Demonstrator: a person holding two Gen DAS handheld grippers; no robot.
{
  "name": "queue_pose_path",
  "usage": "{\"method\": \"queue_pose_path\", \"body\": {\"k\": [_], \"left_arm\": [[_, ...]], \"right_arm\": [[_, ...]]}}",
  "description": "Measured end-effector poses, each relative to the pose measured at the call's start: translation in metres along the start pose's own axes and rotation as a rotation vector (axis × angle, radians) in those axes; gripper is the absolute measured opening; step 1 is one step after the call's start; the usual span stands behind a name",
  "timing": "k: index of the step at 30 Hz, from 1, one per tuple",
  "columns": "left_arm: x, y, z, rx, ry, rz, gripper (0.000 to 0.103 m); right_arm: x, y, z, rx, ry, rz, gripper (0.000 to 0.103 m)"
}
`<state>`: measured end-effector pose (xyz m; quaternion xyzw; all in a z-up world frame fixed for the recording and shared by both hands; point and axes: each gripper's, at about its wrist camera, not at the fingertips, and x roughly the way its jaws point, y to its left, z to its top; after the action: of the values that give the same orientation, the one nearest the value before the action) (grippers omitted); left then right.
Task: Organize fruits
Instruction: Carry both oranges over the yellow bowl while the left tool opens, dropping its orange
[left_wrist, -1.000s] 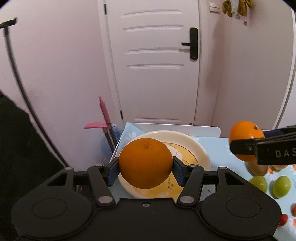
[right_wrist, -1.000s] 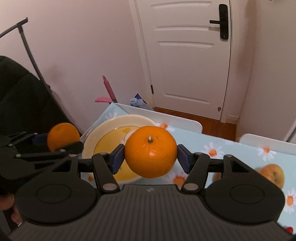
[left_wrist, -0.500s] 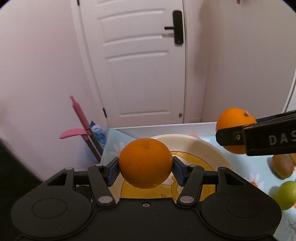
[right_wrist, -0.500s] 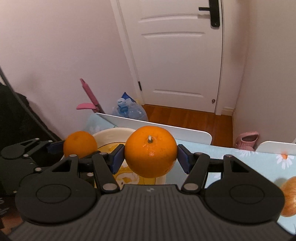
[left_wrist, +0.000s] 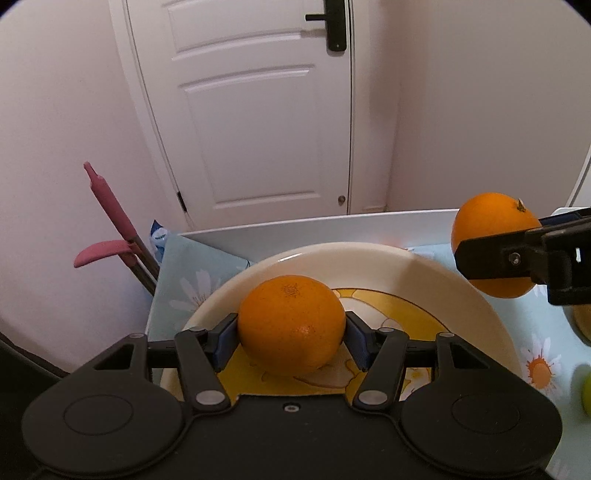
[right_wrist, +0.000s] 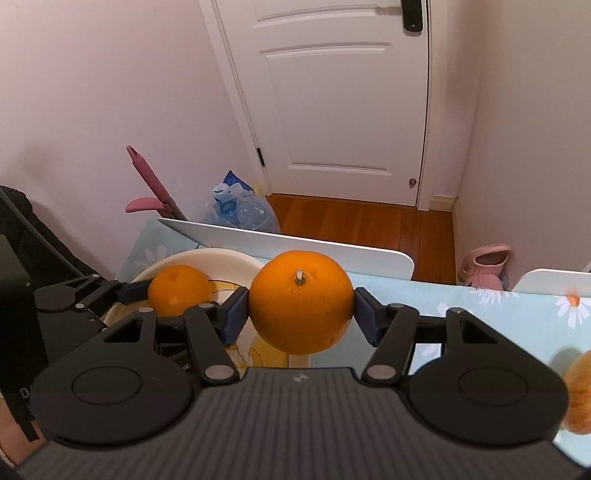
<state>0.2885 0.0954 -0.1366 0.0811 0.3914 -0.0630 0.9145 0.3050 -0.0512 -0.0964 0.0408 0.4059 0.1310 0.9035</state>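
Left gripper (left_wrist: 291, 339): jaws were recorded opening, with an orange (left_wrist: 291, 328) between the blue pads (left_wrist: 226, 341); the orange was seen resting low in the plate (left_wrist: 424, 273), and whether the pads still touched its sides could not be told. Right gripper (right_wrist: 301, 317): jaws were set about half wide and clamped on a second orange (right_wrist: 301, 301), stem end up, held above the table (right_wrist: 480, 314) just right of the plate's rim. Plate: cream, with a yellow print, placed at the table's far left corner. Tablecloth (left_wrist: 188, 273): pale blue, daisy-printed. A green fruit (left_wrist: 585, 391) and a brownish fruit (right_wrist: 578, 391) were noted at the right edges, both cut off. Beyond the table were noted a white door (right_wrist: 343, 92), a water jug (right_wrist: 243, 210), a pink-handled tool (left_wrist: 110, 221) and a pink slipper (right_wrist: 484, 262) on the wooden floor.
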Motion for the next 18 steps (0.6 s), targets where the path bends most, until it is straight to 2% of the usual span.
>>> {"method": "queue_pose_path", "body": {"k": [1,2,3,9,18], "left_arm": [[-0.003,0.002,0.001,0.006,-0.013,-0.007,0.088],[-0.007,0.002,0.002,0.005,-0.029,-0.013,0.101],[-0.013,0.003,0.002,-0.001,-0.047,-0.006,0.103],[-0.038,0.012,-0.005,-0.030,-0.038,0.003,0.103],[-0.070,0.018,-0.023,-0.050,-0.021,0.064,0.103]], "right_arm": [[-0.001,0.000,0.000,0.000,0.000,0.002,0.076],[-0.003,0.001,0.001,-0.001,-0.001,0.004,0.076],[-0.004,0.001,0.002,-0.004,-0.002,0.005,0.076],[-0.009,0.004,0.003,-0.039,0.006,0.019,0.076],[0.002,0.019,0.003,-0.102,0.033,0.052,0.076]]}}
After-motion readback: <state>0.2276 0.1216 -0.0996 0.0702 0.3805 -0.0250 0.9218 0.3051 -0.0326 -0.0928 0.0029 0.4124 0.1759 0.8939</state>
